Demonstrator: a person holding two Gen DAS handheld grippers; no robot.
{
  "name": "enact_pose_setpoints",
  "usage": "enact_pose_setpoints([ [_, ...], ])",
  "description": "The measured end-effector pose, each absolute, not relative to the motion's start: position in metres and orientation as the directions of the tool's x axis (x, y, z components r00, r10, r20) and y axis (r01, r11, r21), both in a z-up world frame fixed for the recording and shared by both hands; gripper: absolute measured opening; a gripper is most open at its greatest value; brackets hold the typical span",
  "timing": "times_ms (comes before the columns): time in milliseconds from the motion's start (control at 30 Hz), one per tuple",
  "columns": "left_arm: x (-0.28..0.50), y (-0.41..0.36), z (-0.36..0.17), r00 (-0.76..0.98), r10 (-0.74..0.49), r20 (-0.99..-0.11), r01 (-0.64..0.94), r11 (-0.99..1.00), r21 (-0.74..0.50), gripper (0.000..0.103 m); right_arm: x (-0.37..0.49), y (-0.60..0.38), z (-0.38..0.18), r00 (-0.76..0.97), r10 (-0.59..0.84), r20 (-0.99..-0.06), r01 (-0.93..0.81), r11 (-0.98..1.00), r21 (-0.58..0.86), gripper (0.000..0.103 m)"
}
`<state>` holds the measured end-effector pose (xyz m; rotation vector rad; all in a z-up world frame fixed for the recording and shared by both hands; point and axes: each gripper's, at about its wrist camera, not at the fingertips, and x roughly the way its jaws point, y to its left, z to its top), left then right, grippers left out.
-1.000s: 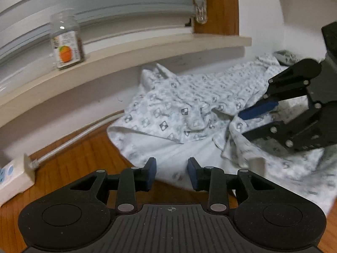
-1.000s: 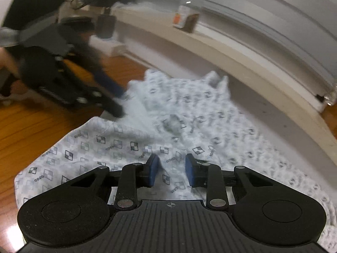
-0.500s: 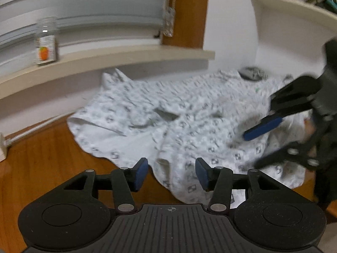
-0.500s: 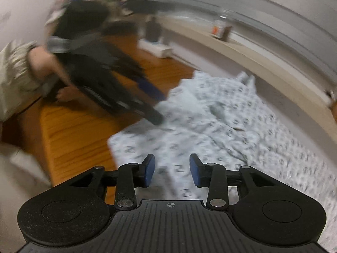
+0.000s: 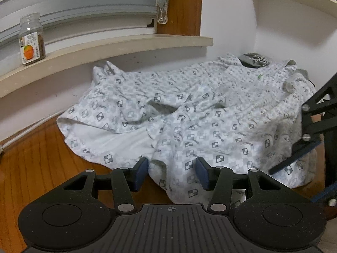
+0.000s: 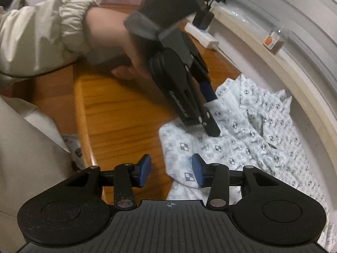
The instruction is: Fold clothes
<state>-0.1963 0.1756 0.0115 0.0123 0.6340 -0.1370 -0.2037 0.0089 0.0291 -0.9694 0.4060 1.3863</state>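
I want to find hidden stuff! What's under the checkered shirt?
Under the checkered shirt you see wooden floor at its edges, and a dark patterned thing peeking out at the far corner. Anything else is covered.

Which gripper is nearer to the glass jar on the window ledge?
Left. The left gripper hangs over the patterned shirt's end on the glass jar's side; the right gripper, jaws closing with nothing pinched, sits further along the shirt, away from the jar.
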Motion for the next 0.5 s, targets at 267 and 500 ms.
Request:
enact_pose_setpoints([
  [267,-0.234,0.202,0.033,0.873,-0.133,-0.47,0.078,0.988,-0.135,0.062,-0.169,0.004,0.062,0.293,0.709,-0.642,-0.921,0.031,-0.388,0.008],
  [500,-0.24,0.184,0.043,0.882,-0.204,-0.424,0.152,0.976,-0.154,0.076,-0.11,-0.009,0.091,0.328,0.772,-0.544,-0.944,0.239,-0.23,0.007],
])
